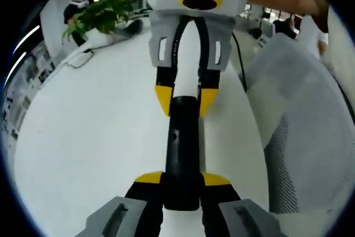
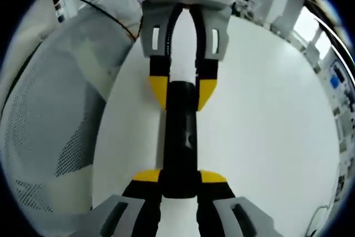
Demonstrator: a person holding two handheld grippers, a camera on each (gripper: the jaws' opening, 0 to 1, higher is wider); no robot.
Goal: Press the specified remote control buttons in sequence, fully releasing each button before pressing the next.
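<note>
Remote sits at frame centre over the white table, long axis running straight from one claw to the other. Left claw is clamped on its near end at the bottom of the left gripper view; right claw grips the far end from the top. Right gripper view mirrors this: right claw, remote, left claw. Both equally near. My read: no claw is free to press; buttons can't be made out.
</note>
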